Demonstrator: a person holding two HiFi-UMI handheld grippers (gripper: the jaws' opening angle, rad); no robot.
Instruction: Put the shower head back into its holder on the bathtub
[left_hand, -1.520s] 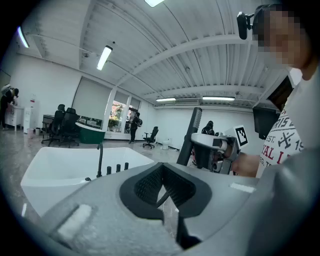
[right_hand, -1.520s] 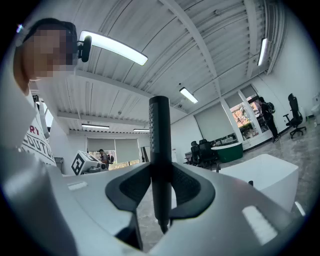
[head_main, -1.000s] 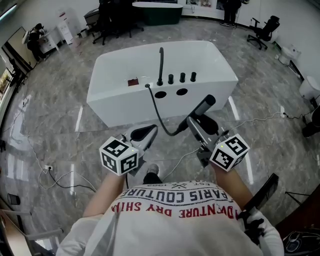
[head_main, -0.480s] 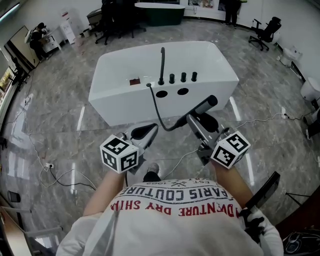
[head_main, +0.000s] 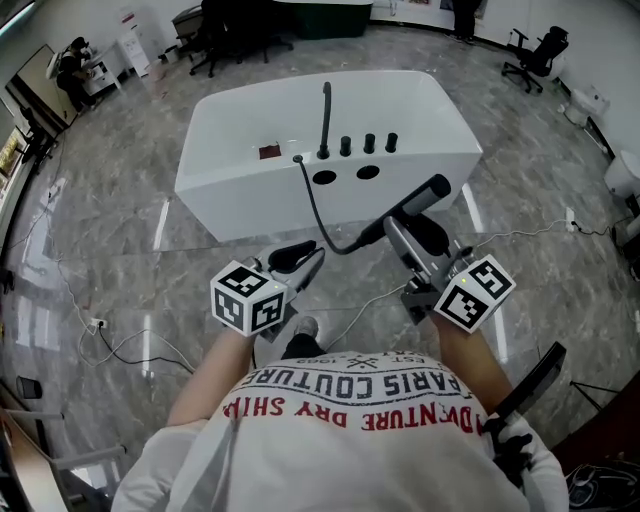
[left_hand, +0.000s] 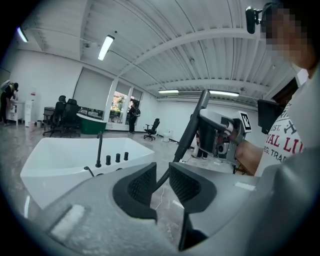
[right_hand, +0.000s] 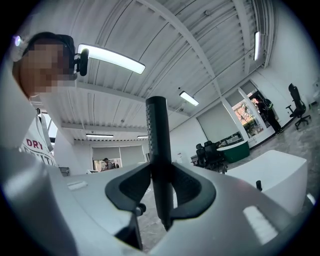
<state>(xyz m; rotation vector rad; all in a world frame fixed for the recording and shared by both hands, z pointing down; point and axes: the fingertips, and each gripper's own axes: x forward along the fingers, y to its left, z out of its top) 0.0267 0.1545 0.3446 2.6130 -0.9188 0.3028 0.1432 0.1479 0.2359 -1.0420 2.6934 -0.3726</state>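
Room: large open hall with a glossy grey marbled floor (head_main: 120, 230) and a white ribbed ceiling with tube lights (left_hand: 106, 46). Black office chairs (head_main: 535, 45) stand at the far side, with a dark green tub (left_hand: 91, 124) near the far windows. Loose cables (head_main: 110, 345) trail over the floor at left.

Bathtub (head_main: 425, 105): white, free-standing, straight ahead. Its near deck carries a tall black spout (head_main: 326, 115) and three black knobs (head_main: 369, 144), with two round openings (head_main: 324, 177) just in front of them.

Shower head (head_main: 420, 197): black, off the tub, in the air just in front of its near right corner, tilted upward. The right gripper (right_hand: 161, 175) has its fingers clamped on the handle. A black hose (head_main: 312, 205) leaves the deck, drops over the tub's front wall, sags, then climbs to the handle.

Left gripper (head_main: 312, 252): low, at the sag of the hose. Its fingers have just been opening and now stand a narrow gap apart, with the hose in the gap and the pads not pressing on it
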